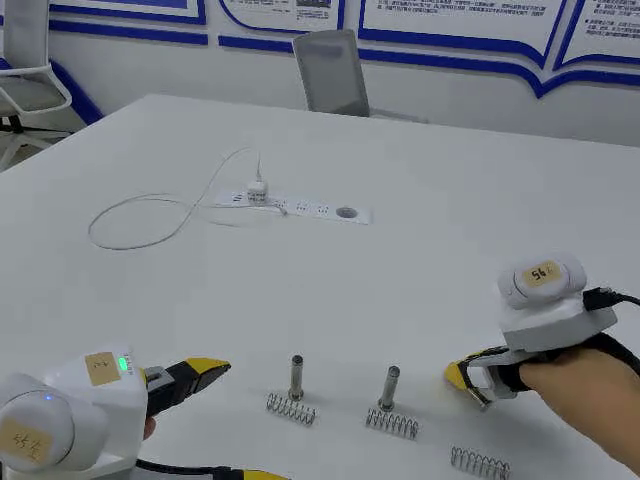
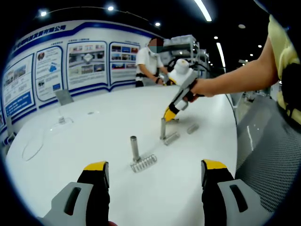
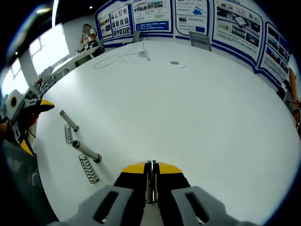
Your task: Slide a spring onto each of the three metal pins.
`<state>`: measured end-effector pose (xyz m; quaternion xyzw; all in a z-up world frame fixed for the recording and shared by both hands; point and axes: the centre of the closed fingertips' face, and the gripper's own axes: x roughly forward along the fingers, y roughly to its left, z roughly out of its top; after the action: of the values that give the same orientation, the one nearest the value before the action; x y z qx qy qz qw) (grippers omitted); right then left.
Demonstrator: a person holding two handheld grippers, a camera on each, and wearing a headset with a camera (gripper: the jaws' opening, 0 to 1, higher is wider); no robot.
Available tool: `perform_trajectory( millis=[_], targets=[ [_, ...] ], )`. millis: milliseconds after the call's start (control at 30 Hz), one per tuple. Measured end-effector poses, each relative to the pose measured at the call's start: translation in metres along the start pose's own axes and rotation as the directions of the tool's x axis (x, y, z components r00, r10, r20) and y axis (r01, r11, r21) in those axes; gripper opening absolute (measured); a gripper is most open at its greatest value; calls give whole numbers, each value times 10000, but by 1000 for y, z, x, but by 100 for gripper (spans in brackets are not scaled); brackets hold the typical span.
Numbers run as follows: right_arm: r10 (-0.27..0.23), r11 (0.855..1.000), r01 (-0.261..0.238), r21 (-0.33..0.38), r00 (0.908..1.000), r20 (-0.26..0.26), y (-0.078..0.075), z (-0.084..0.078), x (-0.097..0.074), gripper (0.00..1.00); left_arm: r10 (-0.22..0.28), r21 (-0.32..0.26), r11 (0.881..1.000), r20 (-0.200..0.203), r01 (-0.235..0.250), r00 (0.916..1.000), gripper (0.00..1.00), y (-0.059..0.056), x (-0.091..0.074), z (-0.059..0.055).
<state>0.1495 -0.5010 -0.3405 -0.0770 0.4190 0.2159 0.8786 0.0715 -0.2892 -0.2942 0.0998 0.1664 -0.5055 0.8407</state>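
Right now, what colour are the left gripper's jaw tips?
Yellow, capping black jaws on the left gripper; the left gripper view shows it best.

Power strip (image 1: 318,210), looped white cable (image 1: 140,218) on table (image 1: 450,200); grey chair (image 1: 332,72) behind.

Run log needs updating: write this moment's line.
left gripper open | right gripper shut | two pins upright, bare | three springs lying on table

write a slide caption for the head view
Two metal pins upright on a white table, three springs lying loose nearby; left hand-held gripper open, right hand-held gripper shut.
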Motion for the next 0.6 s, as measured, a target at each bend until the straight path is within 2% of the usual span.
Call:
perform_trajectory(
  millis=[267, 600],
  targets=[
    [-42, 9999, 46, -112, 9992, 398, 2, 5, -17, 9, 17, 18, 10000, 43, -17, 10000, 82, 0, 0, 1],
    [-171, 9995, 191, -234, 9964, 829, 4, 1, -35, 9, 26, 35, 10000, 100, -26, 9999, 82, -1, 0, 3]
  ],
)
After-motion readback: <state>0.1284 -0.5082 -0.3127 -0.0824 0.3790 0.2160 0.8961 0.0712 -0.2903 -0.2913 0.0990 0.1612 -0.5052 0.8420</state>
